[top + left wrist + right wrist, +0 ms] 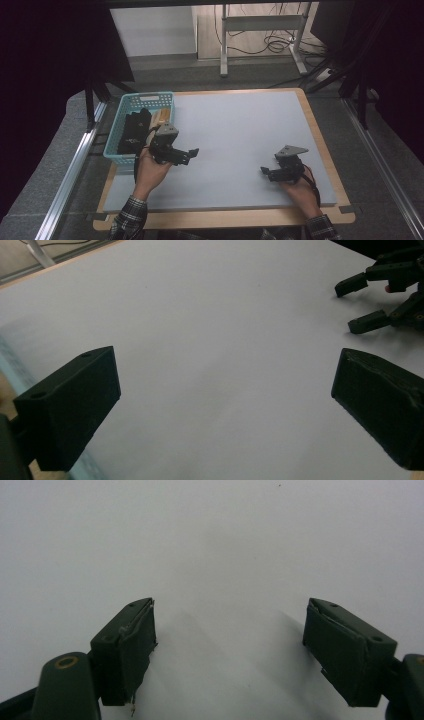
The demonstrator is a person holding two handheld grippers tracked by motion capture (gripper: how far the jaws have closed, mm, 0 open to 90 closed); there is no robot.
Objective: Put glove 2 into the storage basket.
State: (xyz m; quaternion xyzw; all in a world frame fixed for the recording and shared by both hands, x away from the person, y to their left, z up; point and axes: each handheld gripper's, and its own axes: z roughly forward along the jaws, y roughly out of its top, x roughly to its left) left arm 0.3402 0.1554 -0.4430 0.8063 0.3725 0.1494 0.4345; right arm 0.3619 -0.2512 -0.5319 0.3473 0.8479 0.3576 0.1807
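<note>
So there's the teal basket (pixel 131 102) at the mat's (pixel 240 130) far left corner, with a black cloth (pixel 131 134) and wooden pieces (pixel 161 118) in it. My left gripper (pixel 189 154) hovers just right of that basket, jaws spread, holding nothing. My right gripper (pixel 266 172) sits well right of the basket, also spread wide and empty.

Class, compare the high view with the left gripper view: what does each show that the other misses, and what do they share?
High view alone: the blue basket at the table's left edge, holding a black item and wooden pieces, plus the person's hands. Left gripper view alone: a close look at the left gripper, jaws wide apart with nothing between. Shared: the grey mat and the open right gripper.
</note>
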